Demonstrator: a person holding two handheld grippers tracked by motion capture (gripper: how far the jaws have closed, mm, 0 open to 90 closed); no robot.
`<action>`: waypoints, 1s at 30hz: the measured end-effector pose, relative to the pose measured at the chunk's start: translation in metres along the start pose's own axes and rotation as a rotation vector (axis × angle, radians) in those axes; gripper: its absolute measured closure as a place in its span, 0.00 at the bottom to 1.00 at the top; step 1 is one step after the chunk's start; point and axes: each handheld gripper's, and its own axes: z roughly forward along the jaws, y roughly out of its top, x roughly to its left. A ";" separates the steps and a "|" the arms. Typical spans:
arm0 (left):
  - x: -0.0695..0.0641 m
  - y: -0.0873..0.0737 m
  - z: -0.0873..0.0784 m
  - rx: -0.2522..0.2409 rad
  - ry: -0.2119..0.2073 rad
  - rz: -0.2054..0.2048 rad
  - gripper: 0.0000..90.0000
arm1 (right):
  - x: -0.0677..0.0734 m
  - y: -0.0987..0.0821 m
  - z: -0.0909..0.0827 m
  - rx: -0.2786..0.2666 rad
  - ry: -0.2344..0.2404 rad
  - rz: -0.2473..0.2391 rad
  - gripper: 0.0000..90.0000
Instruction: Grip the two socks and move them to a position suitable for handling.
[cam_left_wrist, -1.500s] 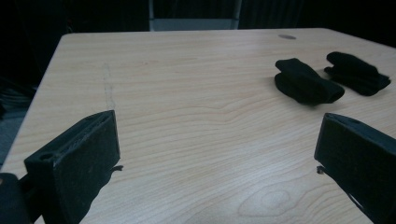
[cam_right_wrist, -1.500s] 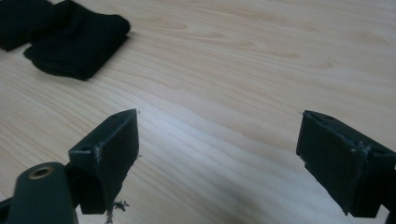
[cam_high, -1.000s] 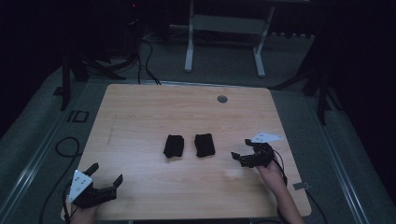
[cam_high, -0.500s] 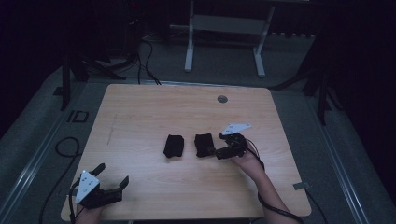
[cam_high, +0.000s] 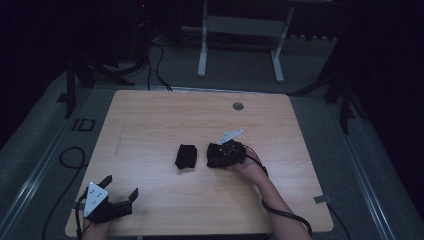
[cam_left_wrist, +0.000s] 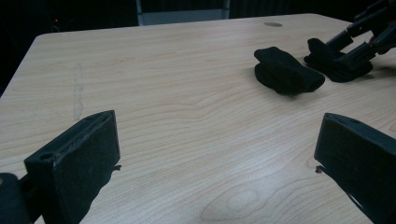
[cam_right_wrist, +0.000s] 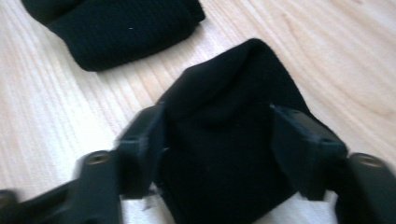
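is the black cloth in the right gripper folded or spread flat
Folded and bunched. In the right gripper view the right-hand black cloth humps up between the closing jaws of the right gripper, which touch both its sides.

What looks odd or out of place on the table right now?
Nothing stands out. Two black folded cloths lie side by side mid-table: the left cloth lies free, and the right tongs have just been closing around the right cloth, bunching it up. The wooden table shows no spill.
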 end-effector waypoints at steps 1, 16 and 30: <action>-0.001 0.000 0.000 -0.003 0.000 -0.006 0.00 | 0.000 -0.001 0.000 -0.004 0.000 0.002 0.49; -0.031 0.009 0.006 0.017 -0.090 -0.007 0.01 | 0.007 -0.001 -0.007 0.006 -0.052 0.051 0.90; -0.054 0.018 0.011 0.061 -0.223 -0.042 0.01 | 0.063 0.001 -0.057 -0.112 0.050 -0.076 0.90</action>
